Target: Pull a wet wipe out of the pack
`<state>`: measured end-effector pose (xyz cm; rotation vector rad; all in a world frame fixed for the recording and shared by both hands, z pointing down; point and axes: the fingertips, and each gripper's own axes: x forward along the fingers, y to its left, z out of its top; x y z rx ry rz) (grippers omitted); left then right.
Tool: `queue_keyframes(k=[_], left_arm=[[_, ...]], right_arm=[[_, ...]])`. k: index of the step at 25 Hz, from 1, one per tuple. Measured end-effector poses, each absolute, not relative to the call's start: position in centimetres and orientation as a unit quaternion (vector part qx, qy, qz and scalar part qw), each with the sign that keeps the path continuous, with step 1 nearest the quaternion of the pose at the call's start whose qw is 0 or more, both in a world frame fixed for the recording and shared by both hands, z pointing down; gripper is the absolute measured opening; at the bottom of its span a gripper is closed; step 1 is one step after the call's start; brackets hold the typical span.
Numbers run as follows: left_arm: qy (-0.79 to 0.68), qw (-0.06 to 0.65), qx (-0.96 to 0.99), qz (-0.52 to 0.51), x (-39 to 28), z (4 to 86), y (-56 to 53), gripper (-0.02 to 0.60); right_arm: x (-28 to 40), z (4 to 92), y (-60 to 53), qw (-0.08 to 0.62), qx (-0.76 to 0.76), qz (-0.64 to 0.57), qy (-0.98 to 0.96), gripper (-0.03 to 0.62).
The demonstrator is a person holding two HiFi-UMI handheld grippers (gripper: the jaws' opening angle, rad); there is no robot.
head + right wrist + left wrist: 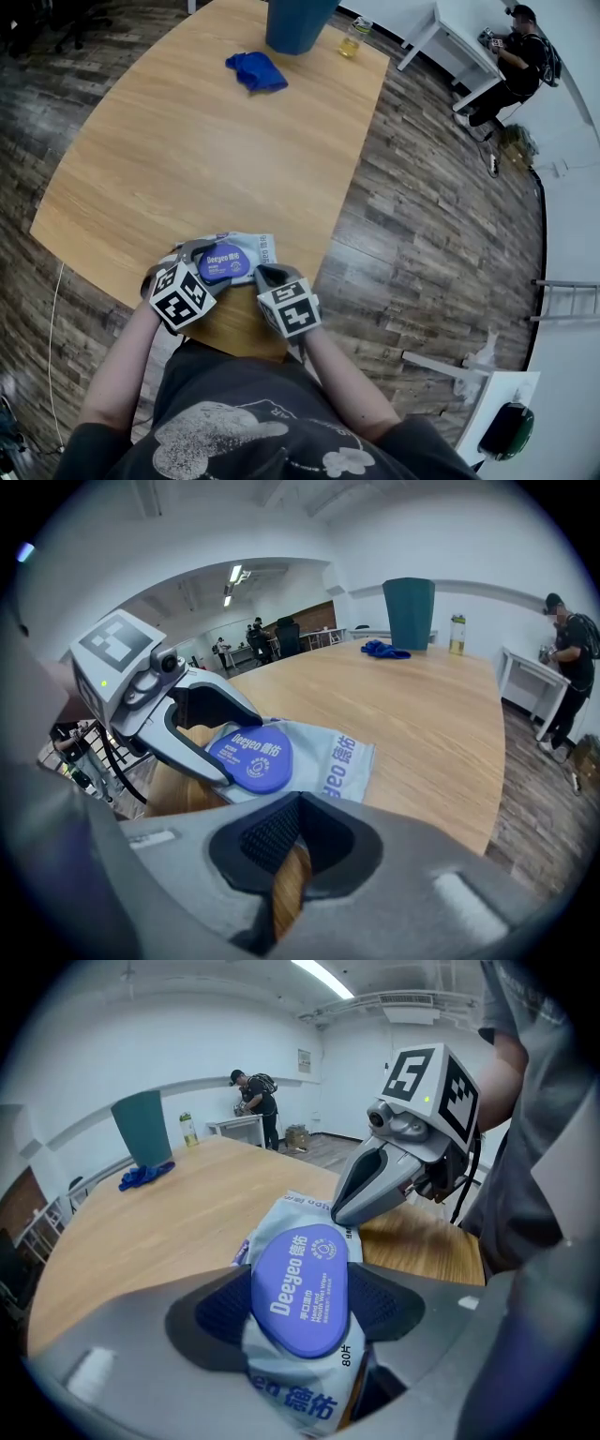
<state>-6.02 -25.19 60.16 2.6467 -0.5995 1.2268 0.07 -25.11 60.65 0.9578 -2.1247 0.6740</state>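
The wet wipe pack (pixel 253 248), pale grey with a round blue lid (pixel 300 1288), lies flat on the wooden table (pixel 187 159) near its front edge. My left gripper (pixel 208 267) stands open, its jaws wide on either side of the lid (pixel 248 752), and the pack (pixel 305 1208) runs between them. The lid is closed and no wipe shows. My right gripper (pixel 267 275) is shut with nothing in it. Its tip (pixel 342 1213) rests by the pack's right edge, beside the lid. In the right gripper view the dark pads (pixel 272 832) meet over bare wood.
A crumpled blue cloth (pixel 256 71), a teal bin (pixel 298 23) and a drink bottle (pixel 352 37) stand at the table's far end. The table's front edge (pixel 244 349) is just behind the pack. A person (pixel 516 56) sits at a white desk far right.
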Motion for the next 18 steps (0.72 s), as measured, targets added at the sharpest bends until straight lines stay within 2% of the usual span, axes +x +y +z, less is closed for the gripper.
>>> queue_keyframes(k=[14, 18], left_arm=[[-0.144, 0.166, 0.898, 0.382, -6.2, 59.2, -25.8, 0.343], [-0.125, 0.219, 0.899, 0.358, -6.0, 58.6, -25.7, 0.342]], right_arm=[[-0.2, 60.2, -24.9, 0.344, 0.356, 0.275, -0.824, -0.008], [-0.2, 60.1, -24.9, 0.351, 0.349, 0.272, -0.825, -0.008]])
